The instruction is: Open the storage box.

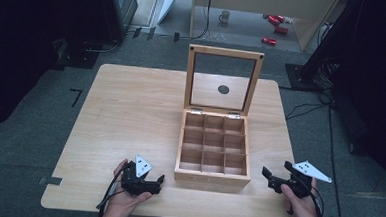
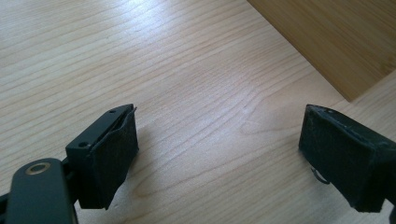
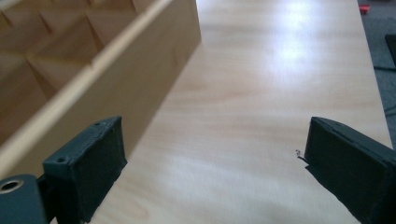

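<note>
Two grippers, left gripper [image 1: 158, 181] and right gripper [image 1: 269, 176], fingers apart, flank one nine-compartment wooden box [image 1: 212, 176].

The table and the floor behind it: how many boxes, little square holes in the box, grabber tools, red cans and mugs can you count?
Wooden box: 1
Compartments in the box: 9
Grippers: 2, the left gripper and the right gripper
Red cans on the floor: about 3
Mug: 1
Total: about 16

You'll find no text, label, brand, number or sign that can be read anywhere here: not on the wooden box [image 1: 213, 154], its glass lid [image 1: 223, 80], the table [image 1: 130, 115], or the red cans [image 1: 274, 23] far back.
</note>
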Action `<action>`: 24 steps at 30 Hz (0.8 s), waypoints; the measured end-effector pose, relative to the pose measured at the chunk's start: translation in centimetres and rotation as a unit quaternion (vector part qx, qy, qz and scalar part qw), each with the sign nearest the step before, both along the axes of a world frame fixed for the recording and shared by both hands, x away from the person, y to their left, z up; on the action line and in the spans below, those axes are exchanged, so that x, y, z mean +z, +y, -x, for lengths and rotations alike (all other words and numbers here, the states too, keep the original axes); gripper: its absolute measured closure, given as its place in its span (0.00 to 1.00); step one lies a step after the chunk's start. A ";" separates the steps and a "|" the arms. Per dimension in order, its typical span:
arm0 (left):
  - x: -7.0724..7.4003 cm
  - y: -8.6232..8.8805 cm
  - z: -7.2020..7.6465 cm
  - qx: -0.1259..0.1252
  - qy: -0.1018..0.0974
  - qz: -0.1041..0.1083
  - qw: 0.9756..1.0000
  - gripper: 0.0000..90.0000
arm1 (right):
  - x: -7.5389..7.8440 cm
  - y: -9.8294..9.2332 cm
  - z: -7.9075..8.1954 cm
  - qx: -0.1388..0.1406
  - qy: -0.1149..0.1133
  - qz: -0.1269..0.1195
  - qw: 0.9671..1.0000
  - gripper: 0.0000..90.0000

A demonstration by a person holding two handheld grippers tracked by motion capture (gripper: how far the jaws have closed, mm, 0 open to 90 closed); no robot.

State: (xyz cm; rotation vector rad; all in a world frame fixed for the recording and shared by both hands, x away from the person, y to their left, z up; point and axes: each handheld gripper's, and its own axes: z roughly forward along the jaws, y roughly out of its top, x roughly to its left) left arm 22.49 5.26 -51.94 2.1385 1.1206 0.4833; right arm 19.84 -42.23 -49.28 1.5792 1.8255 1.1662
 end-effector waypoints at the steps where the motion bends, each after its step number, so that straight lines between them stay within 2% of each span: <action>1: 0.0 0.0 0.0 0.000 0.000 0.000 1.000 0.13 | -0.3 -0.1 0.2 0.000 0.002 0.004 1.000 0.06; 6: 0.0 0.0 0.0 0.000 0.000 0.000 1.000 0.13 | -1.9 -0.4 1.7 -0.006 0.027 0.026 0.999 0.06; 7: 0.0 0.0 0.0 0.000 0.000 0.000 1.000 0.13 | -2.4 -0.4 2.1 -0.009 0.039 0.038 0.998 0.06; 10: 0.0 0.0 0.0 0.000 0.000 0.000 1.000 0.13 | -2.9 -0.2 2.6 -0.013 0.050 0.053 0.997 0.06; 13: 0.0 0.0 0.0 0.000 0.000 0.000 1.000 0.13 | -2.8 -0.1 2.7 -0.019 0.051 0.060 0.997 0.06; 17: 0.0 0.0 0.0 0.000 0.000 0.000 1.000 0.13 | -3.3 0.6 2.7 -0.029 0.073 0.094 0.992 0.05; 24: 0.0 0.0 0.0 0.000 0.000 0.000 1.000 0.13 | -3.5 0.7 2.7 -0.024 0.071 0.094 0.993 0.03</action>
